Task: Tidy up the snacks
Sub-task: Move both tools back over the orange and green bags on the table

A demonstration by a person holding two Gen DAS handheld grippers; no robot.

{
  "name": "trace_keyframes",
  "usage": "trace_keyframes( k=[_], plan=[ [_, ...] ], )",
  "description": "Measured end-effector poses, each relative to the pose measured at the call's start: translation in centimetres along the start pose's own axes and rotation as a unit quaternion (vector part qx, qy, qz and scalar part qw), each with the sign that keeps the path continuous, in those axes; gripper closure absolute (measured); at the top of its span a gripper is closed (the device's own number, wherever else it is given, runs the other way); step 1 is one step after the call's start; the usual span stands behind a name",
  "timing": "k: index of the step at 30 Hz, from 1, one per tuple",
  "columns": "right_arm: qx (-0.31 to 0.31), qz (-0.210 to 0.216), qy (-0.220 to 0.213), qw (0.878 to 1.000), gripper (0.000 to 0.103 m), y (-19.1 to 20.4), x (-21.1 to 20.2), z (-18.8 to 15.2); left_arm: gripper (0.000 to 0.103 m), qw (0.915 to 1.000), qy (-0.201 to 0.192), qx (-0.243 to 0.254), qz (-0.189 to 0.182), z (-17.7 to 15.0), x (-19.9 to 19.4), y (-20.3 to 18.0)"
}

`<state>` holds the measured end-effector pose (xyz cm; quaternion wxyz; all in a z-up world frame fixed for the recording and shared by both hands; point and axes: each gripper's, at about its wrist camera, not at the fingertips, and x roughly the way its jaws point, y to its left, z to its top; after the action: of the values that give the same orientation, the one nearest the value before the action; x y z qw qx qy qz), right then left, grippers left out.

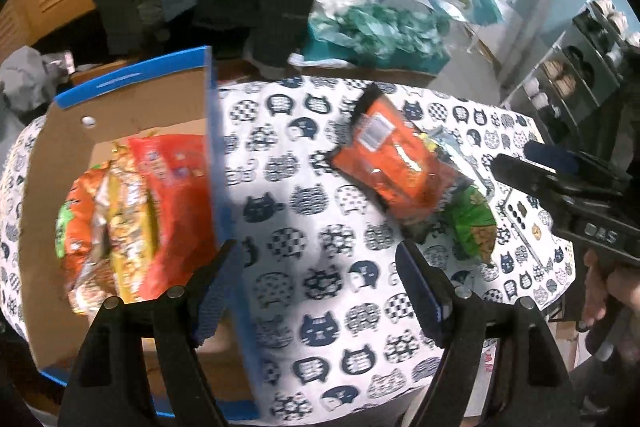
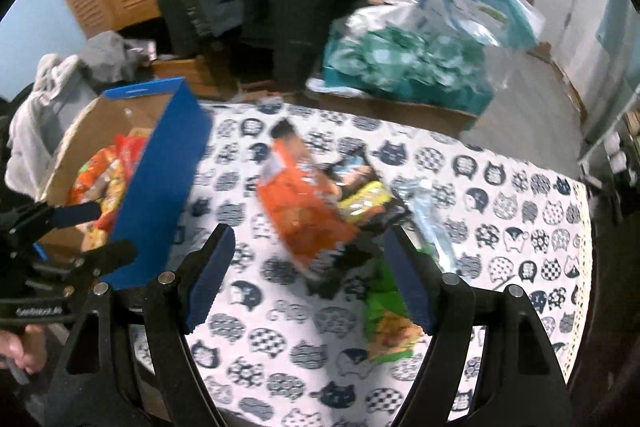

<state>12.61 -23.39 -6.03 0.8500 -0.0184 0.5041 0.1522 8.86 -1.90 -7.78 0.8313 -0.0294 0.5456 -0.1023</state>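
Both tools were open, nothing between the fingers. Left tool (image 1: pixel 320 267) hung over the box's (image 1: pixel 60 155) right wall; its view looked straight into the box: red pack (image 1: pixel 172 203) and other snacks inside. Right tool (image 2: pixel 308 267) hung over the loose pile on the counter (image 2: pixel 500 211), box to the far left. Orange bag (image 2: pixel 304 211) lay on top, green bag (image 2: pixel 384 323) nearest. Only the right view showed the yellow pack (image 2: pixel 368 203) and clear pack (image 2: pixel 432 219) clearly. Frames were blurred.
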Motion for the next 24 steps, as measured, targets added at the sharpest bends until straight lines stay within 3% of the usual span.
trace_keyframes(
  k=[10,24],
  plan=[
    [0.039,-0.028,0.025,0.999,0.027,-5.8,4.3,0.3,0.024,0.9995,0.031,0.007,0.009,2.2,4.7,-2.6],
    [0.025,-0.031,0.064,0.997,0.027,-7.6,9.0,-0.2,0.023,0.996,0.07,-0.049,-0.022,3.9,8.7,-2.2]
  ],
)
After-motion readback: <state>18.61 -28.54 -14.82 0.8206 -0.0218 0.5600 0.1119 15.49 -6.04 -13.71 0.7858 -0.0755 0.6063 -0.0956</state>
